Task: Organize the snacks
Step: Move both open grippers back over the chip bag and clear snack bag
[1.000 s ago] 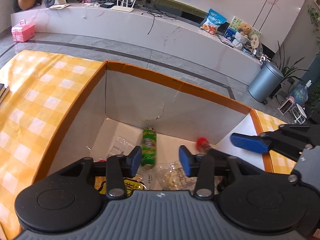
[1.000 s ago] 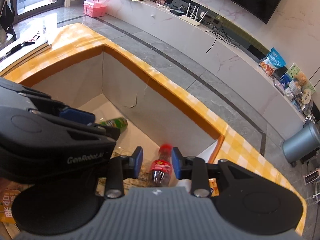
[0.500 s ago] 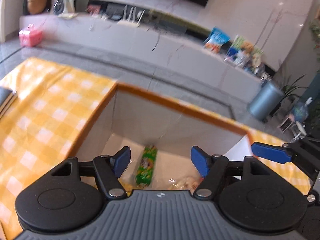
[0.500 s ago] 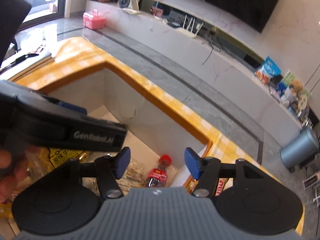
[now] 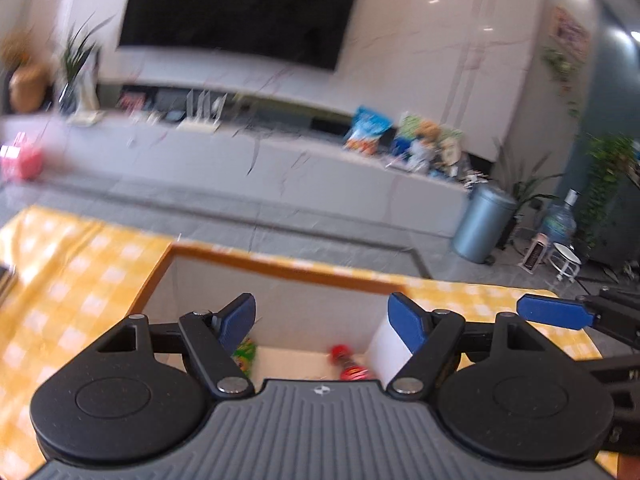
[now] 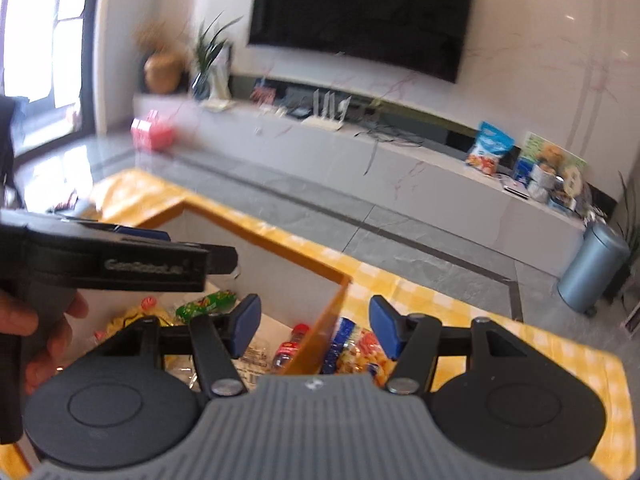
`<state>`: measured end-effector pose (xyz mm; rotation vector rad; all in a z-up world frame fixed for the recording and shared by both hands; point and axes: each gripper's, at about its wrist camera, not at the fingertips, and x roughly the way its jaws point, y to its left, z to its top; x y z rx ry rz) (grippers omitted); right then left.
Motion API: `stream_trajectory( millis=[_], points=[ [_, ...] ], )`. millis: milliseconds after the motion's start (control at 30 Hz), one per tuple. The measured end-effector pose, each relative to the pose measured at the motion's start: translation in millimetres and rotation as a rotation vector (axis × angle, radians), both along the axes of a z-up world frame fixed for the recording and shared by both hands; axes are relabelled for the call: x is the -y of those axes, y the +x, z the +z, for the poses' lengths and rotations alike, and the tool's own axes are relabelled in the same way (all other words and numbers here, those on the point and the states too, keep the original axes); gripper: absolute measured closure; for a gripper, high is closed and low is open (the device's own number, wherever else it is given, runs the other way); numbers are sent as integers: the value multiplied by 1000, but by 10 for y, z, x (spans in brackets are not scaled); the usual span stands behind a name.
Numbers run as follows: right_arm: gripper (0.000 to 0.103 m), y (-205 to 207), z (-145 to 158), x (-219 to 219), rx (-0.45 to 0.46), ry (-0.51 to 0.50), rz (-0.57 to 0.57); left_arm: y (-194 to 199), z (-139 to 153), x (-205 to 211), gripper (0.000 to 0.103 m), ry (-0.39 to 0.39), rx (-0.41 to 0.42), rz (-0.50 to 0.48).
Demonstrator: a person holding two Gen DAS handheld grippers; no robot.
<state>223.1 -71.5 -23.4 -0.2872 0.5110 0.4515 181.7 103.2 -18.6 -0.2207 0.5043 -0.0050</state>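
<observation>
With the red-capped drink bottle, a green tube of crisps and several packets lying inside the orange-rimmed cardboard box, most of the sorting looks done. The left gripper is opening on nothing, and the right gripper stands parted and empty. One colourful snack bag remains on the yellow checked tablecloth, just outside the box wall.

1. One cardboard box with an orange rim.
2. One red-capped bottle lying inside it.
3. One green snack tube in there too.
4. One yellow packet beside the tube.
5. One colourful snack bag outside the box, on the checked cloth.
6. Two grippers: left gripper, right gripper.
7. One grey bin on the floor.
</observation>
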Motion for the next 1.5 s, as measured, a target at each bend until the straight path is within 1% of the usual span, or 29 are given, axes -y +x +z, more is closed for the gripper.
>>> stream_trajectory(
  millis=[100, 167, 367, 467, 567, 667, 767, 800, 867, 933, 1000, 1033, 1067, 1133, 1167, 1233, 1300, 1333, 1367, 1433, 1500],
  points=[
    [44, -145, 7, 247, 28, 57, -38, -108, 81, 207, 14, 44, 54, -67],
    [44, -228, -5, 394, 44, 77, -67, -147, 114, 349, 14, 64, 71, -107],
    [44, -465, -127, 760, 54, 113, -143, -133, 111, 708, 15, 90, 24, -231],
    [44, -532, -228, 902, 37, 136, -165, -123, 130, 887, 18, 106, -15, -288],
    [44, -541, -342, 1017, 15, 143, -177, -106, 124, 1037, 20, 108, -81, -328],
    [44, -494, -443, 1103, -10, 147, -184, -67, 58, 1155, 21, 103, -180, -366],
    [44, -379, -517, 1185, -64, 154, -196, 44, -9, 1244, 26, 114, -275, -401],
    [46, -358, -551, 1220, -83, 153, -207, 86, -35, 1262, 27, 119, -310, -404],
    [49, -310, -603, 1281, -123, 159, -235, 161, -87, 1322, 28, 150, -364, -414],
    [51, -239, -653, 1331, -183, 166, -254, 187, -159, 1385, 29, 197, -411, -432],
    [54, -163, -712, 1378, -249, 166, -272, 257, -220, 1472, 35, 239, -471, -446],
    [54, -135, -737, 1409, -280, 177, -282, 301, -254, 1505, 36, 248, -506, -447],
    [57, -120, -759, 1440, -309, 192, -289, 344, -288, 1505, 36, 238, -542, -434],
    [58, -108, -788, 1530, -343, 219, -310, 433, -337, 1521, 37, 200, -597, -398],
    [58, -102, -776, 1564, -353, 236, -327, 472, -354, 1552, 38, 199, -612, -388],
    [58, -82, -746, 1652, -361, 265, -366, 534, -404, 1675, 39, 262, -629, -357],
    [58, -85, -705, 1739, -356, 303, -383, 588, -492, 1778, 45, 293, -669, -339],
    [58, -85, -687, 1758, -353, 313, -384, 613, -544, 1829, 46, 323, -685, -333],
    [58, -92, -678, 1764, -347, 309, -386, 645, -596, 1883, 46, 361, -701, -328],
    [58, -105, -680, 1765, -336, 289, -388, 678, -712, 1951, 47, 410, -738, -313],
    [58, -93, -703, 1788, -348, 284, -396, 696, -816, 2012, 48, 455, -773, -309]
  ],
)
